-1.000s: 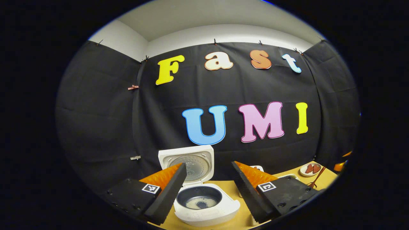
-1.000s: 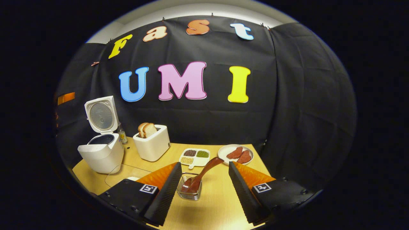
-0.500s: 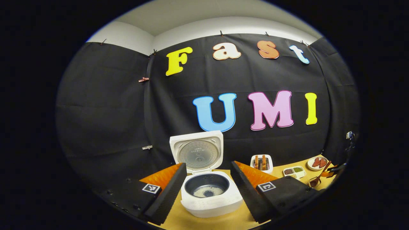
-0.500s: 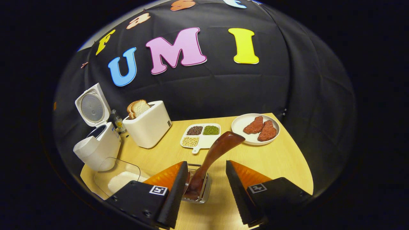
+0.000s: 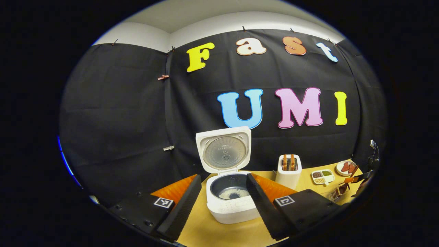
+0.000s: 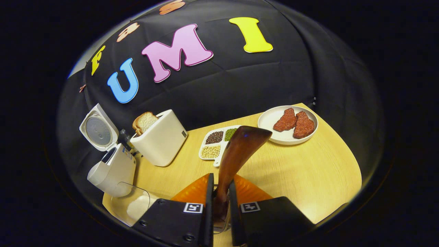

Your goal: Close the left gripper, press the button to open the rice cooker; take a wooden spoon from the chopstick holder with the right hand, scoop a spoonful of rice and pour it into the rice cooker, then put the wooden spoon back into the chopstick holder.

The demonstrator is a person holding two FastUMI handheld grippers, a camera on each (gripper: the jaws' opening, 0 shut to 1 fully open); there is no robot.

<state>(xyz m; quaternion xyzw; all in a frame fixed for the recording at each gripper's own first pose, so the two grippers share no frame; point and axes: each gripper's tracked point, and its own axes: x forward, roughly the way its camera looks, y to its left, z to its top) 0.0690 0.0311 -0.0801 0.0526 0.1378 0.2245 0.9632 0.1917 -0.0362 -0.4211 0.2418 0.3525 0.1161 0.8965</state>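
The white rice cooker (image 5: 232,209) stands open with its lid (image 5: 224,151) upright and a little rice in the dark pot. My left gripper (image 5: 223,177) is open in front of it, holding nothing and apart from it. In the right gripper view the cooker (image 6: 111,169) is at the left. My right gripper (image 6: 220,181) is shut on the handle of the brown wooden spoon (image 6: 241,147), which leans up and away. The spoon's lower end stands in the clear chopstick holder (image 6: 219,224), mostly hidden between the fingers. A clear container of rice (image 6: 135,206) sits by the cooker.
A white toaster (image 6: 159,139) with bread stands behind the rice container. A divided dish of beans (image 6: 216,145) and a plate with two red patties (image 6: 288,124) lie beyond the spoon. In the left gripper view the toaster (image 5: 288,171) is right of the cooker.
My right gripper has moved down around the spoon and its fingers have shut on the handle. The left gripper has drawn back from the cooker, still open.
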